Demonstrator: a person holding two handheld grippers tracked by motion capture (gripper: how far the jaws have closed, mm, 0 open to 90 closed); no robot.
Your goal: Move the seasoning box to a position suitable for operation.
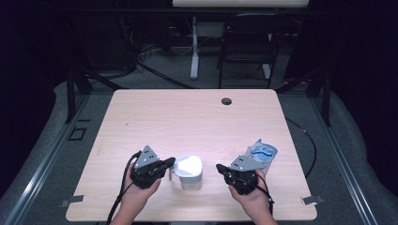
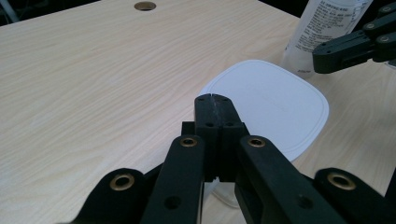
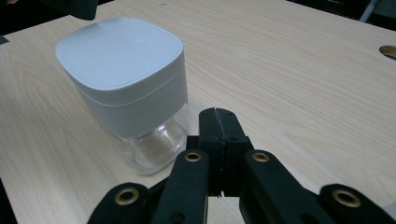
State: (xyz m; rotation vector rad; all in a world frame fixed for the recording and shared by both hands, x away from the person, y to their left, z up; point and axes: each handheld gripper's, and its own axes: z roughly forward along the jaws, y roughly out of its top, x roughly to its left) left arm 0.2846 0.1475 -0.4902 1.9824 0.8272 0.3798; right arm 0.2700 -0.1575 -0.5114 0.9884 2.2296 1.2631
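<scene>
A light wooden table (image 1: 187, 112) carries everything, with a round cable hole (image 1: 226, 101) near its far edge. Toward the near edge, between the two hands, stands a clear glass jar (image 1: 189, 171) topped by a deep white square lid with rounded corners (image 3: 122, 56); the glass shows below the lid in the right gripper view. At the table's right side, beyond the right hand, lies a clear plastic bottle with a blue printed label (image 1: 261, 153); in the left gripper view it sits just past the jar's far side.

The left gripper (image 1: 172, 161) is held in the person's left hand (image 1: 137, 193) just to the left of the jar, its tips pointing at the jar's upper part and reaching to the lid's edge; whether they touch it cannot be told. Its own view looks down over the lid top, and its jaws are pressed flat together with nothing between them.

The right gripper (image 1: 218, 166) is held in the right hand (image 1: 251, 198) to the right of the jar, with a gap of bare table between its tips and the jar. Its jaws are likewise clamped together and empty, pointing past the jar's near lower corner in its own view.
</scene>
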